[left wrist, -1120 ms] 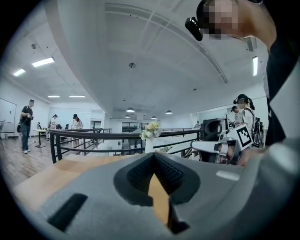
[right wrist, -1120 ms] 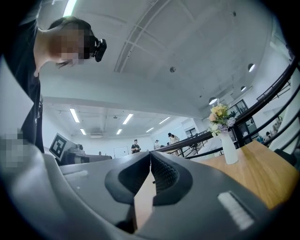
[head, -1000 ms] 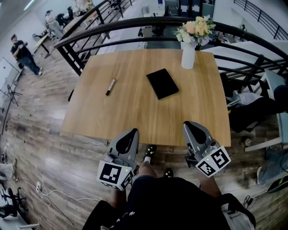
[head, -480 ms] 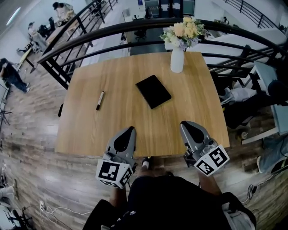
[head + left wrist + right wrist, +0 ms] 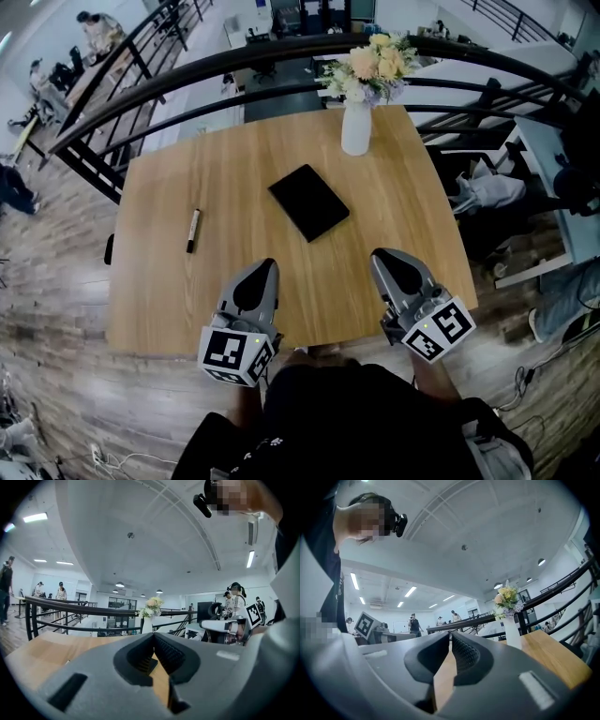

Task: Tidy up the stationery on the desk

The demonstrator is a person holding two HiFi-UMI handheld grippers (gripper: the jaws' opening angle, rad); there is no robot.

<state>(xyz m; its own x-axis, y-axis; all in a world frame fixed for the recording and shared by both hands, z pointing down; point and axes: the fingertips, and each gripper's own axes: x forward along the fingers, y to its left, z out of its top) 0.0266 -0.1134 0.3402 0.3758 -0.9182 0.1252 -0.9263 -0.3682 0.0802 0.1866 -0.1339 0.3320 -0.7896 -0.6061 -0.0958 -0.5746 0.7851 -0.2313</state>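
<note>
A black-and-white marker pen (image 5: 193, 230) lies on the left part of the wooden desk (image 5: 234, 169). A closed black notebook (image 5: 308, 202) lies near the middle, turned at an angle. My left gripper (image 5: 265, 266) hovers over the desk's near edge, shut and empty, well short of the pen. In its own view its jaws (image 5: 153, 636) meet at the tips. My right gripper (image 5: 382, 255) hangs over the near edge to the right of the notebook. Its jaws (image 5: 450, 636) have just been opening and stand a narrow slit apart with nothing between them.
A white vase of flowers (image 5: 355, 127) stands at the desk's far edge; it also shows as the vase (image 5: 147, 624) and the vase (image 5: 512, 632). A black curved railing (image 5: 234, 84) runs behind the desk. Bags and furniture (image 5: 487, 192) crowd the right side.
Both grippers have come forward from in front of the desk to over its near edge. The desk now sits lower and closer in the head view.
</note>
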